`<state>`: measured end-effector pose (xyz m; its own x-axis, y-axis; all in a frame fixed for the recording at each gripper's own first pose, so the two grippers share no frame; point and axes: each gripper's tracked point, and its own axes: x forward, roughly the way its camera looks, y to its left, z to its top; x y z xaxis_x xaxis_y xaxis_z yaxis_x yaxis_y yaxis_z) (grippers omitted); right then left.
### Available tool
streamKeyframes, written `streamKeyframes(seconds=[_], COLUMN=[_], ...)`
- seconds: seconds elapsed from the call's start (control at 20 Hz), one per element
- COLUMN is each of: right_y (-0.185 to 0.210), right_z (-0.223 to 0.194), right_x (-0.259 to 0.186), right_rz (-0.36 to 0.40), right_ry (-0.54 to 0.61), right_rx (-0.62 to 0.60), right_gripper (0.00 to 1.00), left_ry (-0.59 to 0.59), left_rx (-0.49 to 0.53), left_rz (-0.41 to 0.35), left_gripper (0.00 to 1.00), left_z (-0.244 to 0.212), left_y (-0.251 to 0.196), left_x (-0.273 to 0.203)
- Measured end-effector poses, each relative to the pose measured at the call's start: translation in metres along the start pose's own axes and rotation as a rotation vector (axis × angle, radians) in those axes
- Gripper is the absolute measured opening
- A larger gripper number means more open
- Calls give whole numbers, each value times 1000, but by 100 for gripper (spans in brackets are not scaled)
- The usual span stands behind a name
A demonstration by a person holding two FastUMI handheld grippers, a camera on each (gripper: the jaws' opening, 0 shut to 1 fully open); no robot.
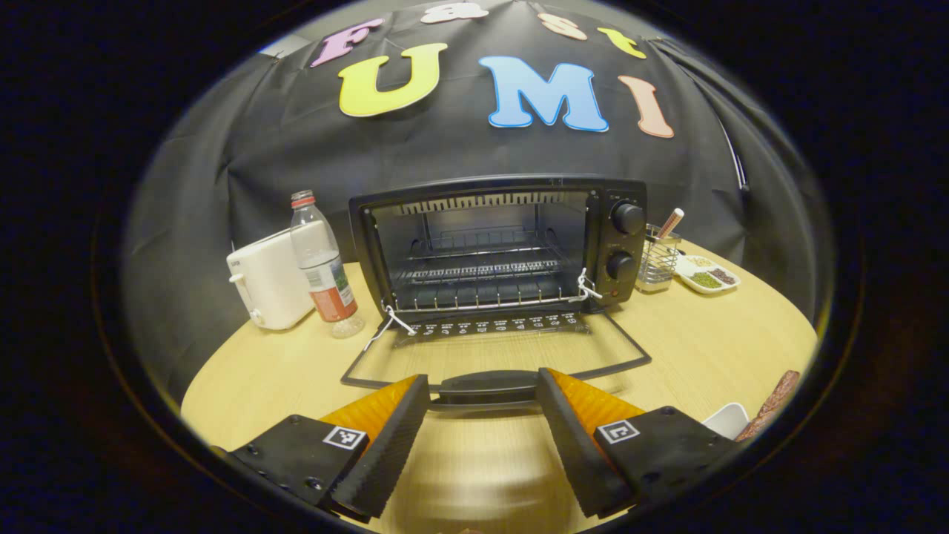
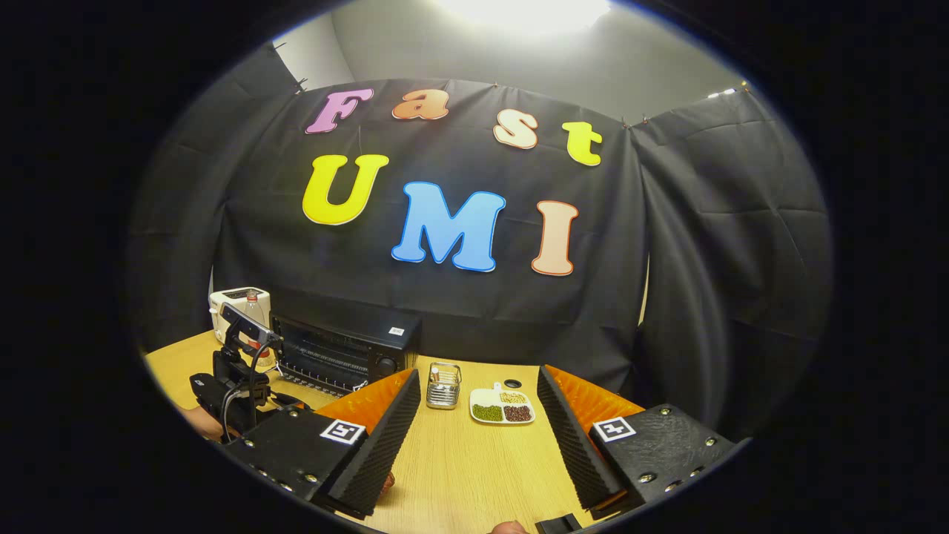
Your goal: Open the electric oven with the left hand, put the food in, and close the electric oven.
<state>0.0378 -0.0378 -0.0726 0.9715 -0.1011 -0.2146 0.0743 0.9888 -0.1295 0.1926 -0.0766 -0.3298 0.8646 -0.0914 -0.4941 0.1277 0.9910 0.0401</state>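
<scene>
Both fingers (image 1: 400, 423) flank door handle (image 1: 485, 387) | oven (image 1: 504, 245) open

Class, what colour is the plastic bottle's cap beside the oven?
Red; the plastic bottle's cap shows best in the left gripper view.

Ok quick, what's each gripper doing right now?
Left gripper: open, fingers either side of the oven door handle.
Right gripper: open, holding nothing.
</scene>
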Motion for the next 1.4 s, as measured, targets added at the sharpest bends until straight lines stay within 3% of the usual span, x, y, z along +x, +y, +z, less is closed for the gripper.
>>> streamKeyframes(seconds=[0.2, 0.45, 0.7, 0.75, 0.85, 1.2, 1.25, 1.3, 1.4], right_y=[4, 14, 29, 32, 40, 65, 67, 70, 75], right_z=[-6, -17, -35, -39, -51, -95, -102, -111, -126], right_x=[-3, -1, 0, 1, 0, 5, 8, 9, 13], right_rz=[25, 90, 179, 200, 249, 401, 415, 427, 442], right_ry=[10, 37, 67, 74, 100, 213, 235, 259, 311], right_rx=[29, 86, 124, 133, 158, 227, 237, 250, 286], right_gripper=[96, 96, 96, 96, 96, 96, 96, 96, 96], left_ry=[-16, -136, -241, -257, -288, -401, -407, -411, -418], left_rx=[-3, -33, -65, -70, -86, -97, -96, -99, -108], left_rz=[11, 40, 81, 92, 123, 194, 198, 203, 211], left_gripper=[98, 100, 95, 100, 100, 90, 90, 100, 90], left_z=[7, 59, 103, 109, 123, 156, 158, 158, 159], left_y=[2, 15, 28, 31, 38, 47, 47, 47, 48], left_x=[-20, -75, -133, -145, -172, -266, -274, -280, -292])
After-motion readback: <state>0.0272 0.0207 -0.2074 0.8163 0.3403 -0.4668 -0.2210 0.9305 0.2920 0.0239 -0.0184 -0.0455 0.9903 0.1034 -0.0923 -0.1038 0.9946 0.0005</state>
